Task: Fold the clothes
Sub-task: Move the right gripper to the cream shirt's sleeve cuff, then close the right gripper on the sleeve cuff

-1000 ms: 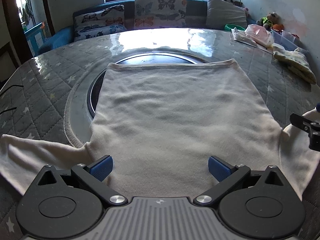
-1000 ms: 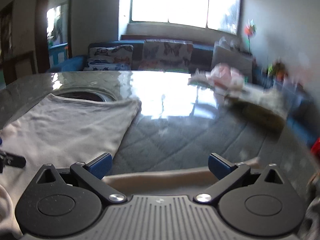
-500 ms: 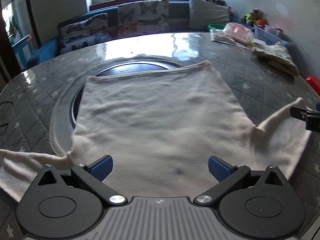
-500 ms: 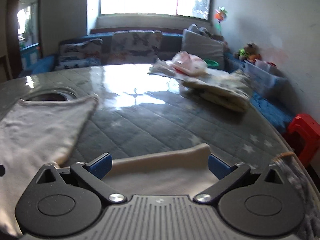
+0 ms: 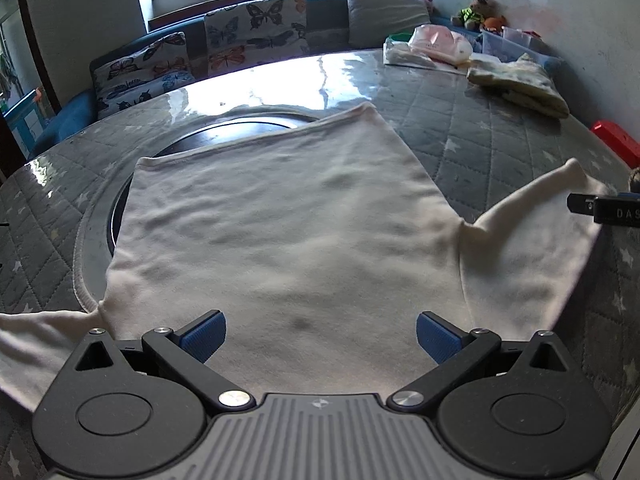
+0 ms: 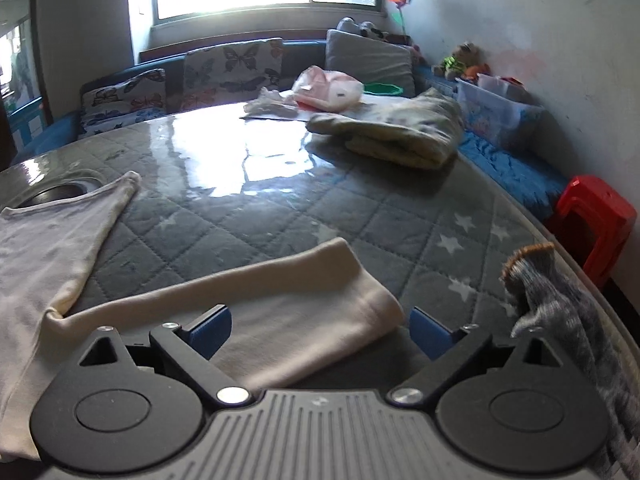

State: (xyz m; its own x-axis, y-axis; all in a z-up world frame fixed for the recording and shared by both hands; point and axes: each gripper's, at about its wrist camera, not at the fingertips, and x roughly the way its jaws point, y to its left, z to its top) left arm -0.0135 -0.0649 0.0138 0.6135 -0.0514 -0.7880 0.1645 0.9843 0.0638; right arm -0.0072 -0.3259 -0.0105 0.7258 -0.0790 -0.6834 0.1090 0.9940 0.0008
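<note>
A cream long-sleeved shirt (image 5: 288,224) lies flat on the grey quilted table, hem toward the far side. My left gripper (image 5: 320,334) is open above the shirt's near middle, touching nothing. The shirt's right sleeve (image 6: 280,304) stretches across the right wrist view. My right gripper (image 6: 320,330) is open just above the sleeve's cuff end, and its finger (image 5: 600,206) shows at the right edge of the left wrist view. The left sleeve (image 5: 36,332) runs off to the near left.
A folded pale yellow garment (image 6: 400,132) and a pink bag (image 6: 332,88) lie at the far right of the table (image 6: 420,216). A grey knit item (image 6: 560,300) hangs at the near right edge. A red stool (image 6: 592,216) stands beyond it. A dark round inset (image 5: 240,128) lies under the shirt's hem.
Both grippers have pulled back and turned right. The right sleeve now lies stretched out flat toward the table's right edge. Both grippers stayed open.
</note>
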